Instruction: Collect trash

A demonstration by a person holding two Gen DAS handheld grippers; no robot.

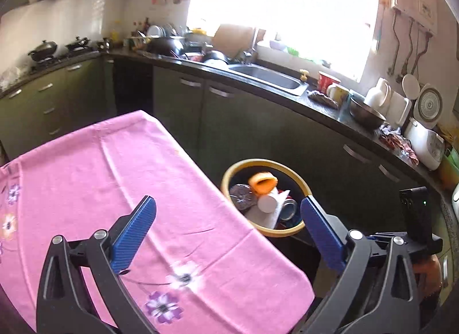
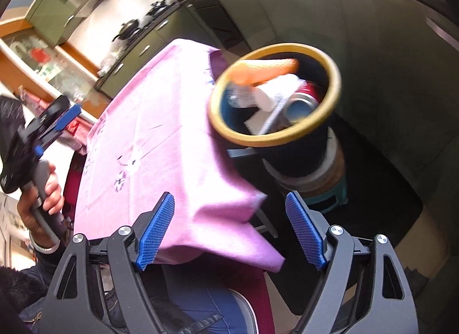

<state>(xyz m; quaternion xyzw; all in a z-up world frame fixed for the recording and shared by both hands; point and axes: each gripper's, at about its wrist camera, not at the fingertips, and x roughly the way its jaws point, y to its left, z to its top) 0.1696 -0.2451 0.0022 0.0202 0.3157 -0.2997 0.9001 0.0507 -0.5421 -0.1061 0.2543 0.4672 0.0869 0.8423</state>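
1. Pink woven cloth with printed purple and white flowers (image 1: 120,179) covers the table, with soft folds and a corner that hangs down loose at the near edge.
2. We see a round dark bin with a thick yellow rim (image 1: 229,174) just beside the table edge. It stands on a white and brown drum, which is on a teal stool (image 2: 330,199).
3. Inside the bin lie a soft orange piece (image 1: 262,182), a white cylinder-shaped cup (image 1: 268,203), a shiny metal can (image 1: 288,210), flat white paper and a crinkled dark wrapper (image 1: 242,194).
4. Our left gripper (image 1: 228,230) has its ribbed blue pads (image 1: 134,233) spread wide with nothing between them. One pad is over the cloth; the other is near the bin's rim.
5. Our right gripper (image 2: 229,230) also stands open and empty, over the hanging cloth corner. The bin is ahead of its fingers, apart from them.
6. In the right wrist view, a hand (image 2: 47,193) holds the left gripper's grey handle.
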